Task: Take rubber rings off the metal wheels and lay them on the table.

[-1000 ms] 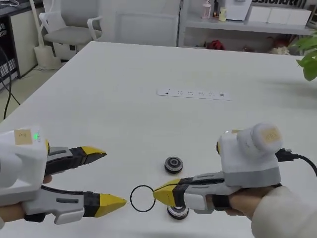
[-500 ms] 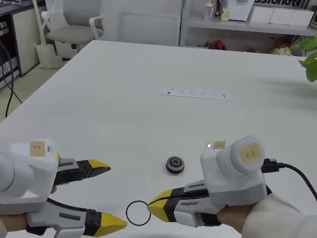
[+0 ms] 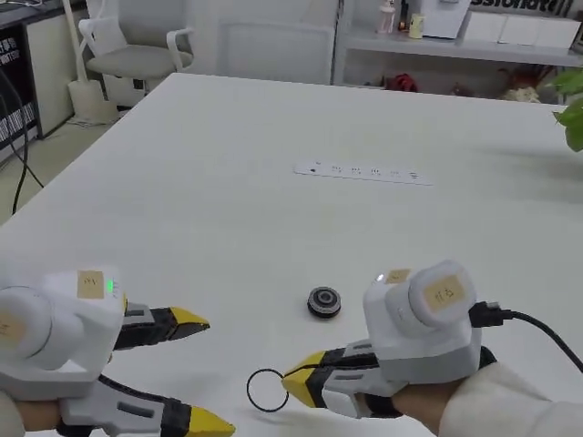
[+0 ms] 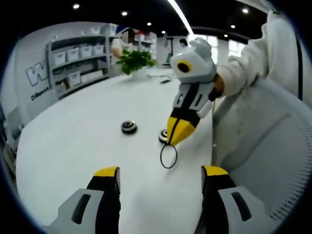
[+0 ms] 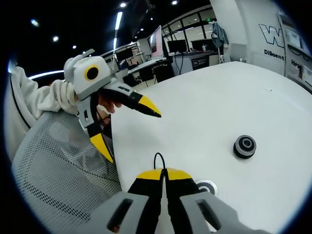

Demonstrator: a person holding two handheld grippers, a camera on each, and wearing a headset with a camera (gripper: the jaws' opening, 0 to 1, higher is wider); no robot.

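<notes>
Right gripper (image 3: 296,387) has its yellow-tipped jaws pinched together on a thin black rubber ring (image 3: 249,390), which sits nearer the person than the dark round metal wheel (image 3: 323,301) on the white table (image 3: 273,182). A bare silvery wheel (image 5: 207,186) lies just beside those jaws. Left of the dark wheel and well apart from it, the left gripper (image 3: 208,371) has its jaws spread wide with nothing between them.
</notes>
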